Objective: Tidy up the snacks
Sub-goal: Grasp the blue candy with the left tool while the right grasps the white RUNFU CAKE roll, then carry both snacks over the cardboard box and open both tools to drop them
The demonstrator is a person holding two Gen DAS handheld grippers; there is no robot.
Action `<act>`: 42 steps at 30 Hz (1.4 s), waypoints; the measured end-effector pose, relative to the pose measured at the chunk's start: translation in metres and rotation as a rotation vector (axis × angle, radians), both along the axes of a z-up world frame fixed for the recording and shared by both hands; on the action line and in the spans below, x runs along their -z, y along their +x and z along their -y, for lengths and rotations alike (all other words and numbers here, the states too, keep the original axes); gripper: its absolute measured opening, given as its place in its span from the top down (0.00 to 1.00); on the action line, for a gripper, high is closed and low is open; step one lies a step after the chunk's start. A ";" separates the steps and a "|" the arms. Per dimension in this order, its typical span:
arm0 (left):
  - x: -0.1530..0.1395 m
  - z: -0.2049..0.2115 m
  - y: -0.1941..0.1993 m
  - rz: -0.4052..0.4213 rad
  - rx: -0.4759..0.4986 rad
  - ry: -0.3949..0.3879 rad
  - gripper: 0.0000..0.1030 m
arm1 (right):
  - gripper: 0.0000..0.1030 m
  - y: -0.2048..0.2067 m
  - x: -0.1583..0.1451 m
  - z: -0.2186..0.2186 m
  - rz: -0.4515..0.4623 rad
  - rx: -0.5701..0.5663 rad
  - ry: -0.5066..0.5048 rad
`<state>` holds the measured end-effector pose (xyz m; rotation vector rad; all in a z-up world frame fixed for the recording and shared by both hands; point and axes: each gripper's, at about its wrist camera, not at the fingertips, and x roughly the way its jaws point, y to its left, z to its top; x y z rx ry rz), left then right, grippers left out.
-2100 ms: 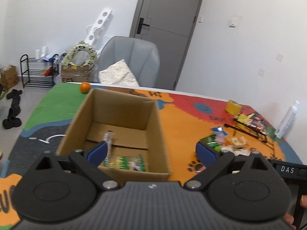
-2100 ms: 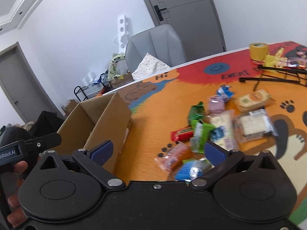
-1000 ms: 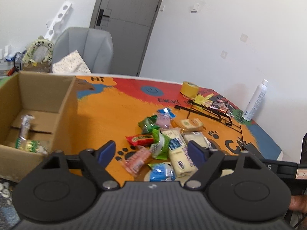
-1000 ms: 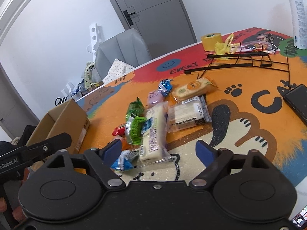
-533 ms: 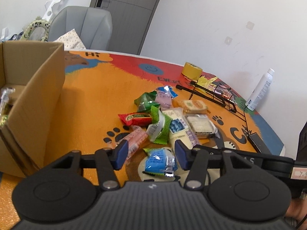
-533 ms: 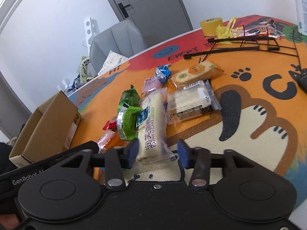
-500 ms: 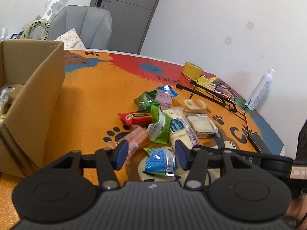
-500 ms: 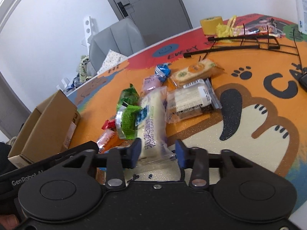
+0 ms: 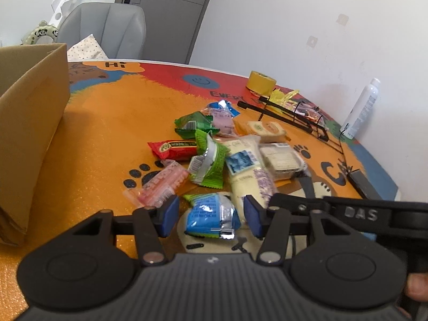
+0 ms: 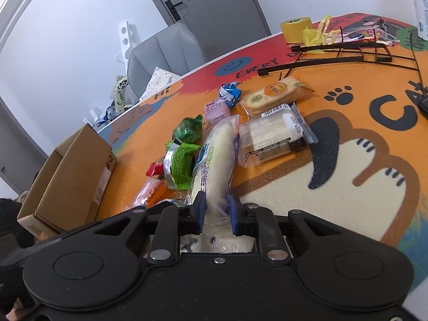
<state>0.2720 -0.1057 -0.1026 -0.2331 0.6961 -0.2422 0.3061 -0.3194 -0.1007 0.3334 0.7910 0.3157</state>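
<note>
**A:** What has just changed on your right side?

**B:** Your right gripper (image 10: 217,210) has just been closing, and its jaws now pinch the near end of the long white cake pack (image 10: 215,157) at lower centre of the right wrist view. A second ago they stood wide above the pile. You look ready to lift it toward the cardboard box (image 10: 72,176), which sits at the left edge of the frame.

**A:** And my left?

**B:** Your left gripper (image 9: 211,215) has narrowed too, then held. Its jaws are spread part way, with the blue snack packet (image 9: 211,218) lying between the pads at lower centre of the left wrist view. I see a gap on each side, so you aren't gripping it yet. It was further up the frame a second ago; you've come down onto it.

**A:** Where does the rest lie?

**B:** Above the blue packet: the pink wafer pack (image 9: 160,184) to its upper left, the green packet (image 9: 210,164) above it, and the red bar (image 9: 174,148) higher. All are on the mat, none in the box.
</note>
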 end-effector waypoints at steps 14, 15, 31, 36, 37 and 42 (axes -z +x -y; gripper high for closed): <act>0.009 0.015 0.003 0.022 0.003 0.078 0.60 | 0.54 -0.027 -0.017 -0.004 0.018 0.023 -0.195; 0.009 0.015 0.003 0.024 0.006 0.079 0.60 | 0.50 -0.028 -0.017 -0.005 0.026 0.020 -0.190; -0.008 -0.020 -0.016 0.042 -0.034 0.058 0.63 | 0.33 -0.009 -0.003 -0.037 0.033 -0.025 -0.254; -0.009 -0.031 -0.019 0.040 -0.053 0.051 0.63 | 0.31 -0.002 0.003 -0.050 0.047 -0.029 -0.318; -0.009 -0.033 -0.019 0.039 -0.057 0.049 0.63 | 0.31 -0.002 0.004 -0.052 0.051 -0.025 -0.328; -0.005 -0.043 -0.020 0.021 -0.075 0.052 0.63 | 0.50 -0.005 0.011 -0.061 0.088 -0.026 -0.405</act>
